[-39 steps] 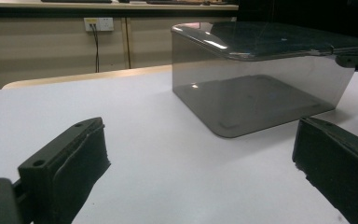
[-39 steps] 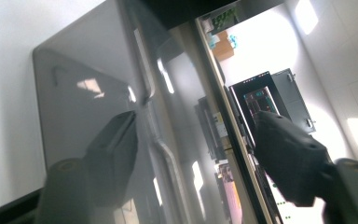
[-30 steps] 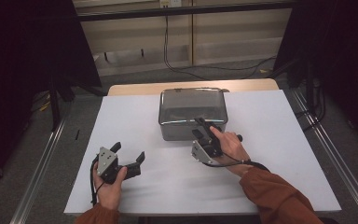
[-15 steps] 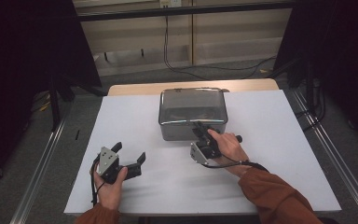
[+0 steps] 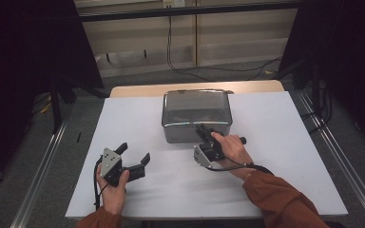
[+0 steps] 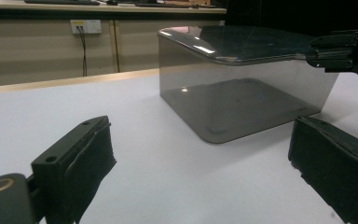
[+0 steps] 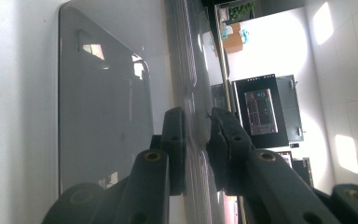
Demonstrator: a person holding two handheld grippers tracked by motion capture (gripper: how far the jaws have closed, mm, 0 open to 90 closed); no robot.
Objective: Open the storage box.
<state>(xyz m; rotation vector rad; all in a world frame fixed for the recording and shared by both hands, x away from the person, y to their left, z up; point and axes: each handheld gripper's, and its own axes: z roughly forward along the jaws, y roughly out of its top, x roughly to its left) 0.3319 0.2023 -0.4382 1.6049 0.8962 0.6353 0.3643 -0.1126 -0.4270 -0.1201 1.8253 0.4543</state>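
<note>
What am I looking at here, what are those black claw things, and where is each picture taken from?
A person sits at a table covered in white and holds a hand-operated two-jaw gripper in each hand. One picture comes from a camera above, looking down on the table. The other two come from cameras riding on the grippers, looking along their black jaws.

On the table stands a smoky transparent plastic box with a lid. The right gripper, turned on its side, has just closed its jaws on the lid's near rim; its own camera shows the rim pinched between the pads. The left gripper rests on the table with its jaws wide open, holding nothing, pointed toward the box.
</note>
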